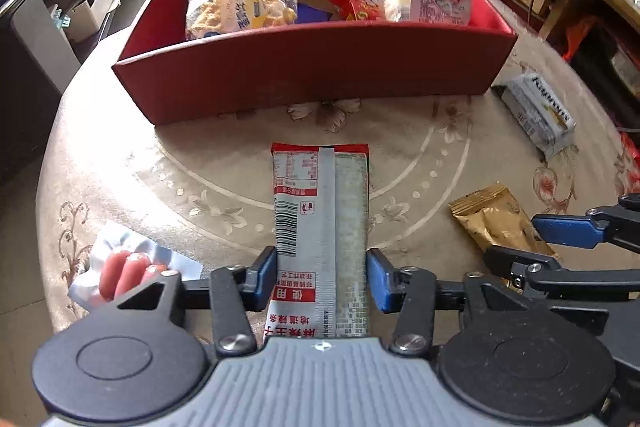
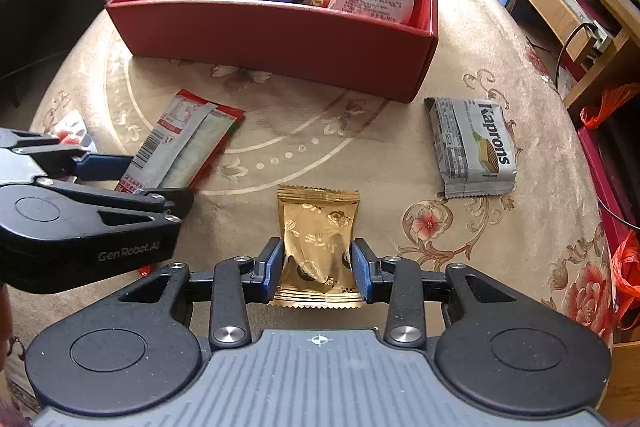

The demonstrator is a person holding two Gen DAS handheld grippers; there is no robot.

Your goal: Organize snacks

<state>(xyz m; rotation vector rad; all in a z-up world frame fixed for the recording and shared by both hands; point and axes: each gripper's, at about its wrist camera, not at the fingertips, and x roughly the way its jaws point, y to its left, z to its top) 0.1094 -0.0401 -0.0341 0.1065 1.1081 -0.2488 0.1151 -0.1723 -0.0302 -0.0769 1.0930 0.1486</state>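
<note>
A red box (image 1: 304,75) (image 2: 280,43) stands at the far side of the round table and holds several snack packs. My left gripper (image 1: 322,277) is shut on a long silver and red snack packet (image 1: 320,211), which lies flat on the cloth and also shows in the right wrist view (image 2: 180,147). My right gripper (image 2: 318,267) is shut on a gold snack pouch (image 2: 318,235), also resting on the cloth; it shows in the left wrist view (image 1: 496,223) too. The two grippers sit side by side, the left one (image 2: 132,179) to the left.
A grey Kaprons wafer pack (image 2: 472,147) (image 1: 536,111) lies right of the box. A clear pack of sausages (image 1: 124,271) lies at the left table edge. Wooden shelving runs along the right, dark furniture along the left.
</note>
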